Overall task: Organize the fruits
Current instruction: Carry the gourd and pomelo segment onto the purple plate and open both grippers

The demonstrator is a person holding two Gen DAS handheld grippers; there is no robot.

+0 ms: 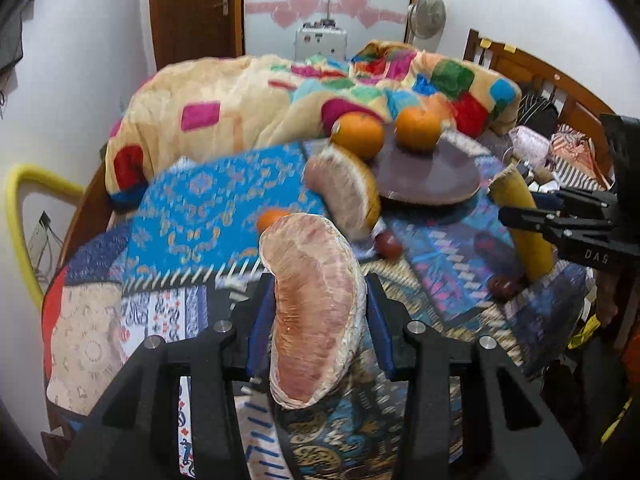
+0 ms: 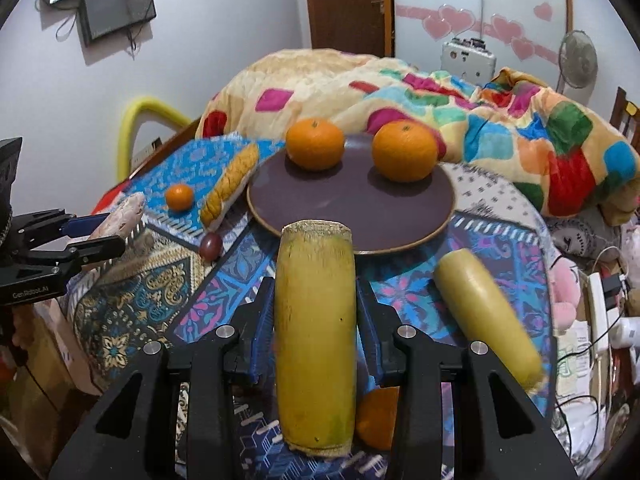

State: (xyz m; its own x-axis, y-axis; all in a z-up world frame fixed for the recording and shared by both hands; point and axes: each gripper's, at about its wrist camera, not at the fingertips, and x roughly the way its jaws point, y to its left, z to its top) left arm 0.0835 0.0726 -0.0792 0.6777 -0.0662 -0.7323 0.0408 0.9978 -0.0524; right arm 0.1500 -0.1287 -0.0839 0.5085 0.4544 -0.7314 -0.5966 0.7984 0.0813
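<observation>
My left gripper [image 1: 320, 300] is shut on a pink pomelo wedge [image 1: 316, 312], held above the patterned cloth. My right gripper [image 2: 316, 304] is shut on a yellow sugarcane piece [image 2: 316, 336], just in front of the brown plate [image 2: 360, 208]. Two oranges [image 2: 315, 143] [image 2: 404, 151] sit on the plate's far side. A second pomelo wedge [image 1: 344, 192] lies left of the plate [image 1: 428, 176]. A second sugarcane piece [image 2: 488, 312] lies to the right. A small tangerine [image 2: 179, 197] and a dark grape [image 2: 211, 245] lie on the cloth.
A colourful quilt [image 2: 440, 108] is heaped behind the plate. Another orange [image 2: 378, 416] lies under my right gripper. Two dark grapes [image 1: 388, 244] [image 1: 505, 286] lie on the cloth. Clutter and cables [image 2: 592, 320] lie at the right edge. A yellow tube [image 1: 20, 216] stands left.
</observation>
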